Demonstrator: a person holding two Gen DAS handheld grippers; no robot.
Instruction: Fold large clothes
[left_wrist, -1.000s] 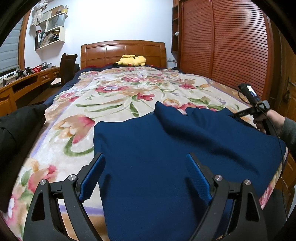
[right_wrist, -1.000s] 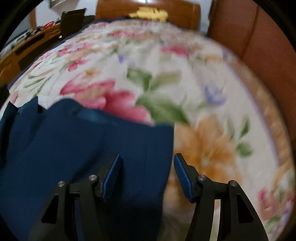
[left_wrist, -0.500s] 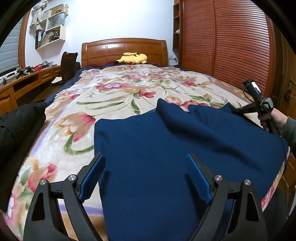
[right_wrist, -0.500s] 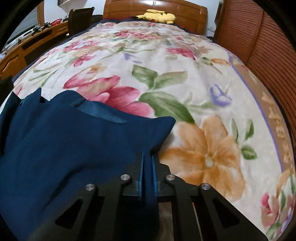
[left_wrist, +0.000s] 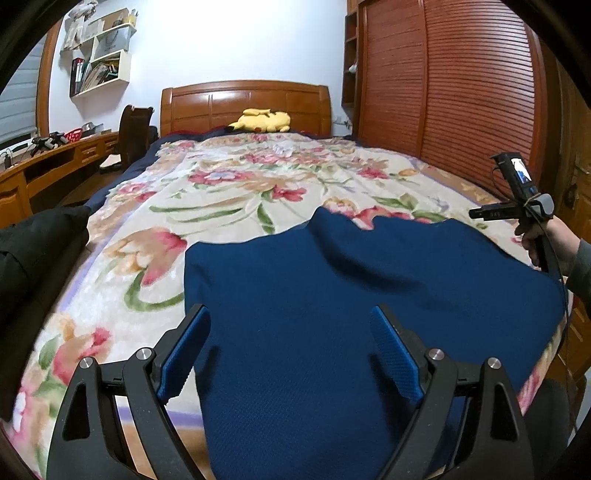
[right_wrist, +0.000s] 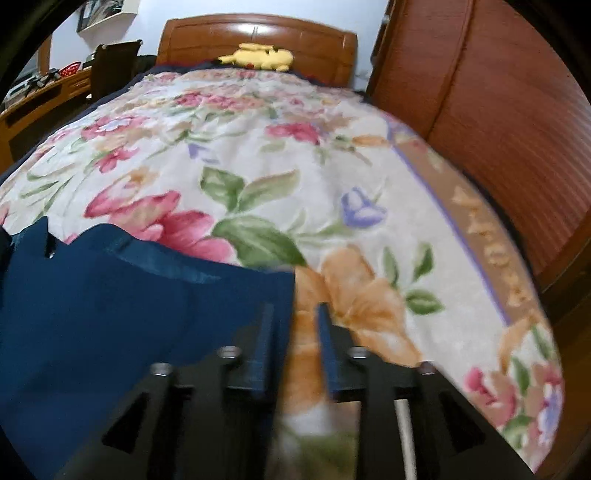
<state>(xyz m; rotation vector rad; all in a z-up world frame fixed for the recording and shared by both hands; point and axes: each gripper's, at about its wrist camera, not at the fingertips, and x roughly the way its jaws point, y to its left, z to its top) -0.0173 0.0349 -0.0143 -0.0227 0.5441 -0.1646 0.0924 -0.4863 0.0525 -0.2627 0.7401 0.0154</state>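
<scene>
- While the garment (left_wrist: 332, 314) lies spread over the bed's (left_wrist: 236, 206) foot end, its near hem hanging over the foot edge, my worry is the fold going crooked: its far edge is rumpled into peaks instead of lying straight, and any fold made over that would keep the crease.
- My right gripper (right_wrist: 293, 332) is the likelier culprit. Its jaws are opening, nothing pinched between them, and the garment's right corner sits just beside the left pad, only blanket showing in the gap. If I close again from here I judge I'd catch blanket, or miss the corner.
- My left gripper (left_wrist: 288, 347) stands wide open above the garment's near part, gripping nothing. A one-sided pull from the right would drag the cloth askew across the bed.
- The left view shows the whole garment, its left edge, and my right hand (left_wrist: 535, 240) at the bed's right edge.
- The right view, blurred, alone shows the corner's layered edge and a shiny band (right_wrist: 166, 258) along it.
</scene>
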